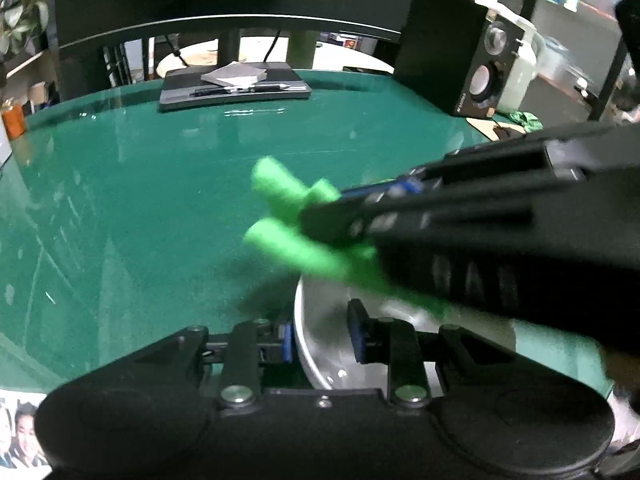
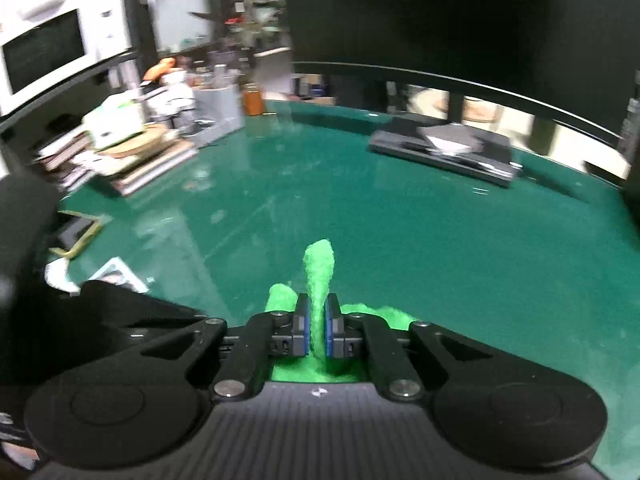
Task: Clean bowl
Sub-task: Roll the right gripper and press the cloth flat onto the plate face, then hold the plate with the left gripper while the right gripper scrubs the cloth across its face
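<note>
A metal bowl (image 1: 320,320) sits on the green table (image 1: 140,200). My left gripper (image 1: 322,340) is shut on the bowl's rim, one pad outside and one inside. My right gripper (image 2: 317,332) is shut on a bright green cloth (image 2: 319,276), which sticks out past the pads. In the left wrist view the right gripper (image 1: 352,216) reaches in from the right, just above the bowl, with the green cloth (image 1: 280,216) hanging off its tip. The view is blurred by motion.
A monitor stand (image 1: 236,86) with pens and a grey pad sits at the back. A black speaker (image 1: 460,56) stands at the back right. Stacked books and clutter (image 2: 132,148) lie at the table's left side. A photo card (image 1: 20,428) lies near the left front.
</note>
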The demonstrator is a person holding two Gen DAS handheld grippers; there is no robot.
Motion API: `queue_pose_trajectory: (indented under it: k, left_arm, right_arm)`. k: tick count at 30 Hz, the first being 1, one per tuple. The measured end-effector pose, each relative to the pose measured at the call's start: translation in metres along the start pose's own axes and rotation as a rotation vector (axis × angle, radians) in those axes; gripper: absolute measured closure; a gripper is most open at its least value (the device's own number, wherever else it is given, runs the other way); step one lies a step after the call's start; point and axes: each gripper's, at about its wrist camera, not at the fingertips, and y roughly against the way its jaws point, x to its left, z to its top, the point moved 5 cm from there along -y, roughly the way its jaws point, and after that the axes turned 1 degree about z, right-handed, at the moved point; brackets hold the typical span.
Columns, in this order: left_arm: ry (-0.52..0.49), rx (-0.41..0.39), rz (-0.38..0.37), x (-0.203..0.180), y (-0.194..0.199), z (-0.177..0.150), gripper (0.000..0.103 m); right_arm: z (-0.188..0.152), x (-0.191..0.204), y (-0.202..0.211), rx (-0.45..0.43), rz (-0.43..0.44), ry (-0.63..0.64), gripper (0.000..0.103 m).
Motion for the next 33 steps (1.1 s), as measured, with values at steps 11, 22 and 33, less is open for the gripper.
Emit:
queue_pose_trajectory:
  k: [11, 22, 33]
  left_arm:
    - [-0.002, -0.028, 0.053, -0.002, -0.014, 0.014, 0.075]
    - [-0.006, -0.047, 0.078, 0.003, -0.016, 0.017, 0.074]
    - [-0.049, -0.057, 0.092, 0.002, -0.015, 0.016, 0.074]
  right_arm:
    - [0.011, 0.003, -0.018, 0.006, 0.115, 0.070, 0.097]
    - [0.014, -0.010, -0.016, -0.023, 0.073, -0.009, 0.095]
    - [0.013, -0.027, -0.008, -0.019, -0.008, -0.052, 0.095]
